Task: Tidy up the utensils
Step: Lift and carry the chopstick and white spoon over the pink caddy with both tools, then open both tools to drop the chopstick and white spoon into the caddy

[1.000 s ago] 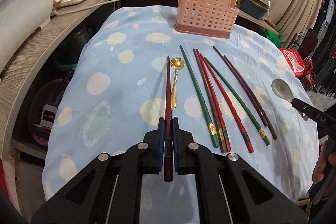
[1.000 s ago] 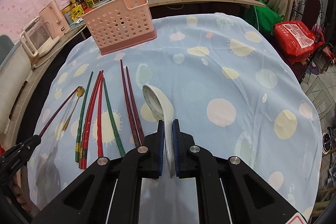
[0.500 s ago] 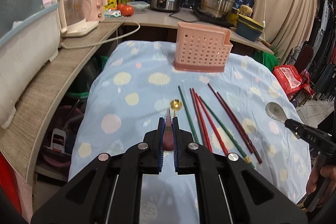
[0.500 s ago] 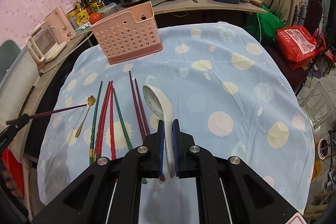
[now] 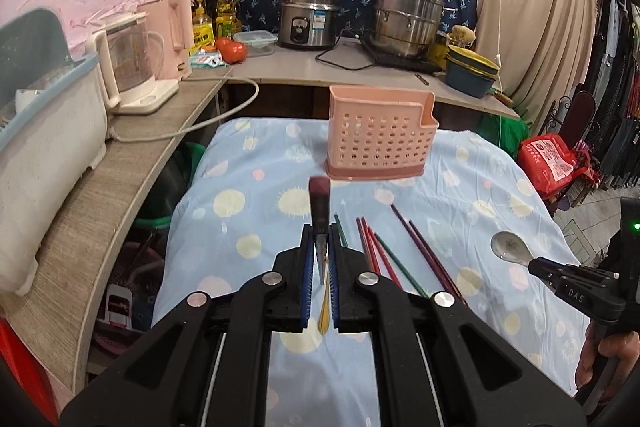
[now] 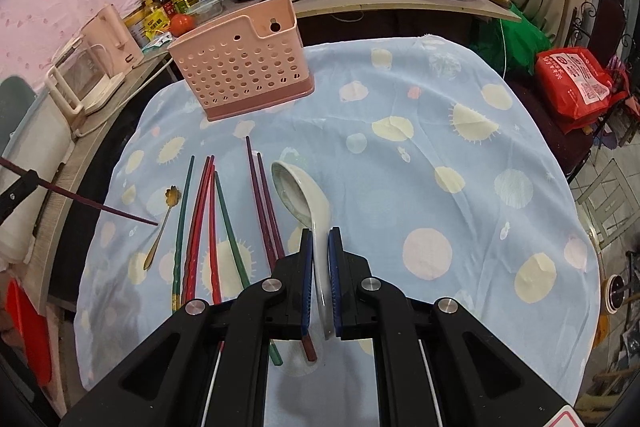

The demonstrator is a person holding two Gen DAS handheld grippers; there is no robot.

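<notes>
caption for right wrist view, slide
Right tongs hold white spoon above chopsticks, pink basket behind.

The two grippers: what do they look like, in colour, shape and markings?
Both the left gripper and the right gripper are black, angular linkages with silver round pivot bolts and blue pads inside the fingers. Seen from the left wrist view, the right one bears "DAS" lettering; a green light glows above it.

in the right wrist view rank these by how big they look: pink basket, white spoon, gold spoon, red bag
1. pink basket
2. white spoon, though it is nearest the camera, which inflates it
3. red bag
4. gold spoon, thinnest; its length roughly matches the bag's width
</notes>
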